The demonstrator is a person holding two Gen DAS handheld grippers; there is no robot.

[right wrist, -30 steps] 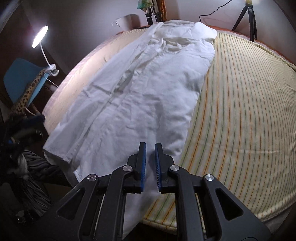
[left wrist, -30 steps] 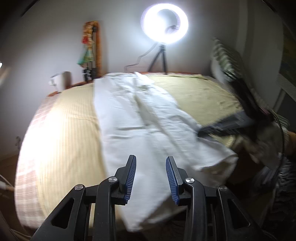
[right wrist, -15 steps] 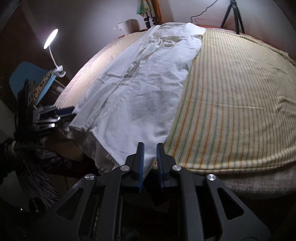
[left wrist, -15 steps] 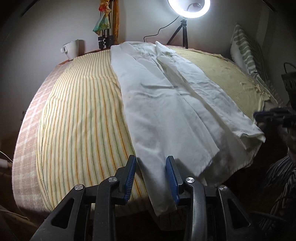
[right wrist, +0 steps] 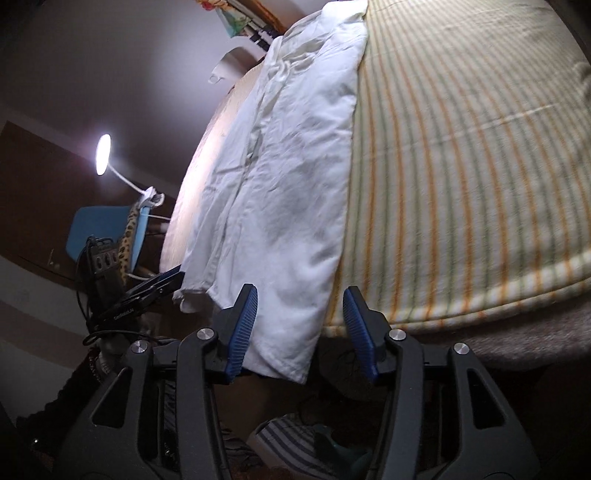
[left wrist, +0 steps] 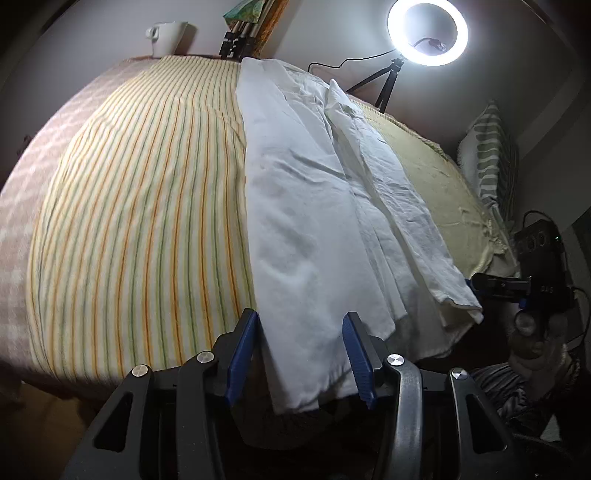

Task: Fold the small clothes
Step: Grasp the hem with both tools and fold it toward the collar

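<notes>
My white garment (left wrist: 306, 221) lies lengthwise up the bed (left wrist: 140, 206), its hem overhanging the near edge. My left claw (left wrist: 299, 350) and right claw (right wrist: 299, 328) straddle opposite hem corners, both opening, gripping nothing.

Left wrist view: sits low and close at the foot edge of the bed (left wrist: 140, 221), facing along it toward the ring light (left wrist: 427, 32) at 1 o'clock.
Right wrist view: same edge, close, tilted, facing up the bed with the desk lamp (right wrist: 103, 154) at 9 o'clock.
Shared: the white garment (left wrist: 306, 221) (right wrist: 295, 177) and striped bed cover; each view catches the other gripper.
</notes>
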